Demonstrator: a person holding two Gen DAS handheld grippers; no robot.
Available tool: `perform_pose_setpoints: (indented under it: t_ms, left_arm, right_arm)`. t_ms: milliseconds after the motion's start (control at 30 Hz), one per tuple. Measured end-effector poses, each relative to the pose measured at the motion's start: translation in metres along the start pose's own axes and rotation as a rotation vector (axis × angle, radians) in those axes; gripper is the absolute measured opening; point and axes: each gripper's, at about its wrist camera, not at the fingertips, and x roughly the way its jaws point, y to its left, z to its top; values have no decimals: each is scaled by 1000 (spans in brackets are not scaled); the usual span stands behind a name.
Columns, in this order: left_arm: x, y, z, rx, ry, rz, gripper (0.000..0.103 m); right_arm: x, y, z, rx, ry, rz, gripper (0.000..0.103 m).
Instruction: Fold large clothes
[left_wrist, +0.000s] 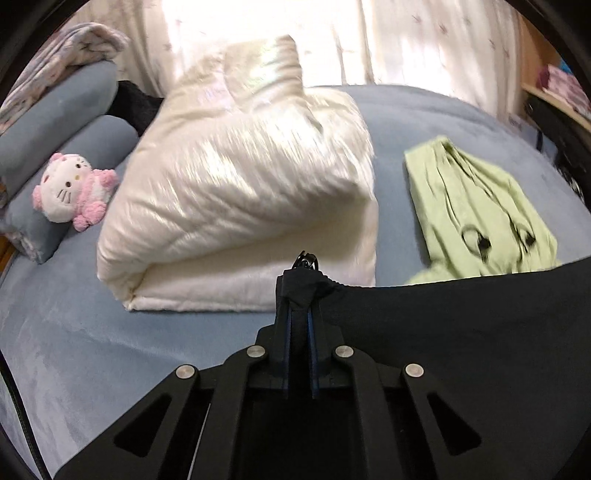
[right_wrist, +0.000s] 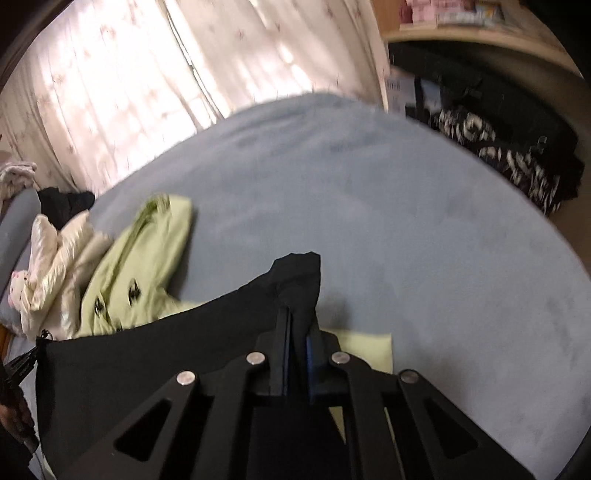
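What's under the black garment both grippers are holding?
The black garment overlaps the green jacket's near edge; a pale yellow-green patch shows beside the right gripper. Everything else beneath is hidden.

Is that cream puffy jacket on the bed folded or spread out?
Folded: the cream jacket sits as a thick doubled-over bundle on the blue bed.

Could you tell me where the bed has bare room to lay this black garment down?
The bed is bare right of the green coat. It is crowded left, around the cream jacket, soft toy and pillows.
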Motion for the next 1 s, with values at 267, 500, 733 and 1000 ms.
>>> perform_pose_setpoints:
  t_ms: [267,500,733,1000]
  left_arm:
    - [59,-18,-9,-38,65,103,7]
    - [60,-23,-8,-14,97,129,13]
    - [-24,-24,-35,-35,58,82,17]
    - [-93,-67,-114,-78,94,-98,18]
  right_arm:
    - [71,7,-10,-38,134,-148,8]
    - [66,10,-1,-49,142,-191,16]
    - [-22,43,-25,-36,51,-127,25]
    - [-75,161,-136,-219,184,242,35]
